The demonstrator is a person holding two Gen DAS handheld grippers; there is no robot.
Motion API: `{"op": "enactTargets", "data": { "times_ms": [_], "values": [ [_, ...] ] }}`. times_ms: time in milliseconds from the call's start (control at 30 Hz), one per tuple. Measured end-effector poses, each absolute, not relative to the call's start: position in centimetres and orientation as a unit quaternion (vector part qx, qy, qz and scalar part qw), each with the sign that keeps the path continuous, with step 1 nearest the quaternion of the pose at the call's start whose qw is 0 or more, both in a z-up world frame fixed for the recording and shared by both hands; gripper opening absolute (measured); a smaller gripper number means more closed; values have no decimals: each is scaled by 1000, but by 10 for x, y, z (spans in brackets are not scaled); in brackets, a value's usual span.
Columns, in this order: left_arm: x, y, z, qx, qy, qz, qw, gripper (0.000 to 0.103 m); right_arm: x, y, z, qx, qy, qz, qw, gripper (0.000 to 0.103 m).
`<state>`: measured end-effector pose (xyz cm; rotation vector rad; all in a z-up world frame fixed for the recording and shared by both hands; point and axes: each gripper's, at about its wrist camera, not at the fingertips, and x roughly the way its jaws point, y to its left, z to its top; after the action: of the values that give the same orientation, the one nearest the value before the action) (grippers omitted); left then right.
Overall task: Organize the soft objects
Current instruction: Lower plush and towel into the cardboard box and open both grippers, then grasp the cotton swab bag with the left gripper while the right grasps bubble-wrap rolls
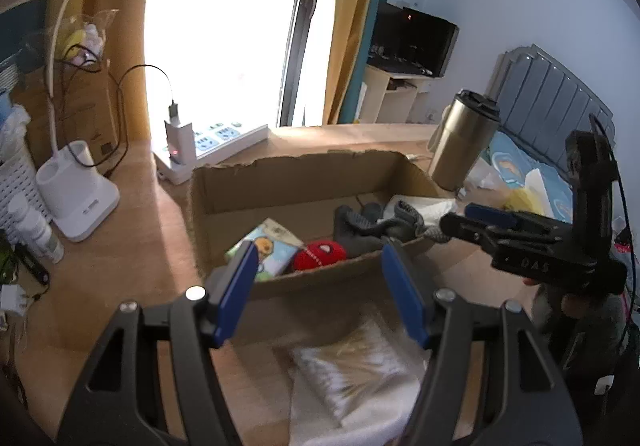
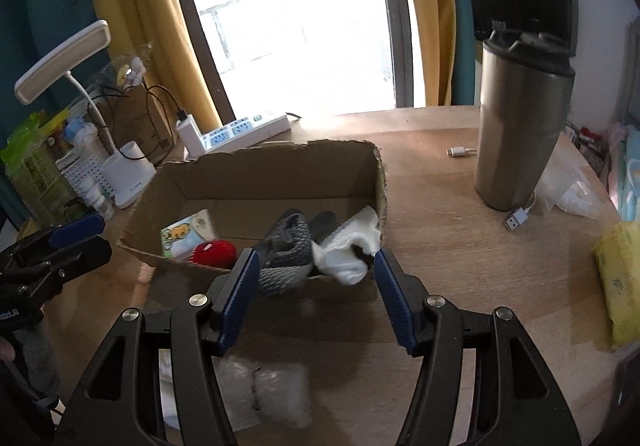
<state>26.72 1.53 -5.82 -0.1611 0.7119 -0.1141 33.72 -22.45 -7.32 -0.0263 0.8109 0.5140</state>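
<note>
A torn cardboard box (image 1: pixel 296 166) (image 2: pixel 280 174) sits on the wooden table. Inside it lie a cartoon tissue pack (image 1: pixel 268 246) (image 2: pixel 188 232), a red plush ball (image 1: pixel 320 254) (image 2: pixel 214 252), a grey knitted sock (image 1: pixel 356 230) (image 2: pixel 288 258) and a white cloth (image 1: pixel 428 208) (image 2: pixel 348 250). My left gripper (image 1: pixel 319 248) (image 2: pixel 96 236) hovers open before the box's near wall, nothing between its blue pads. Beneath it a clear bag of cotton swabs (image 1: pixel 352 370) (image 2: pixel 272 394) rests on the table. My right gripper (image 2: pixel 315 254) (image 1: pixel 460 218) is open and empty, over the box's near right corner.
A steel tumbler (image 1: pixel 464 142) (image 2: pixel 520 134) stands right of the box, with a USB cable (image 2: pixel 516 220) at its foot. Behind the box lies a white power strip (image 1: pixel 216 142) (image 2: pixel 240 132). A desk lamp base (image 1: pixel 80 190) and bottles crowd the left. A yellow pack (image 2: pixel 620 282) lies far right.
</note>
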Motion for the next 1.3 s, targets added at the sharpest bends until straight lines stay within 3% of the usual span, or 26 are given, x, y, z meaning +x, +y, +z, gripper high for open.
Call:
{"op": "enactTargets", "data": {
  "times_ms": [567,733,1300],
  "values": [
    [214,20,-61,-91,344,-53,933,67,271,-213,-52,-37,359,258,896,72],
    [205,21,-64,-105,347,-57,930,77,258,-209,-55,-48,359,263,894,73],
    [199,15,-85,-98,377,-49,920,79,255,-210,-81,-46,383,264,884,78]
  ]
}}
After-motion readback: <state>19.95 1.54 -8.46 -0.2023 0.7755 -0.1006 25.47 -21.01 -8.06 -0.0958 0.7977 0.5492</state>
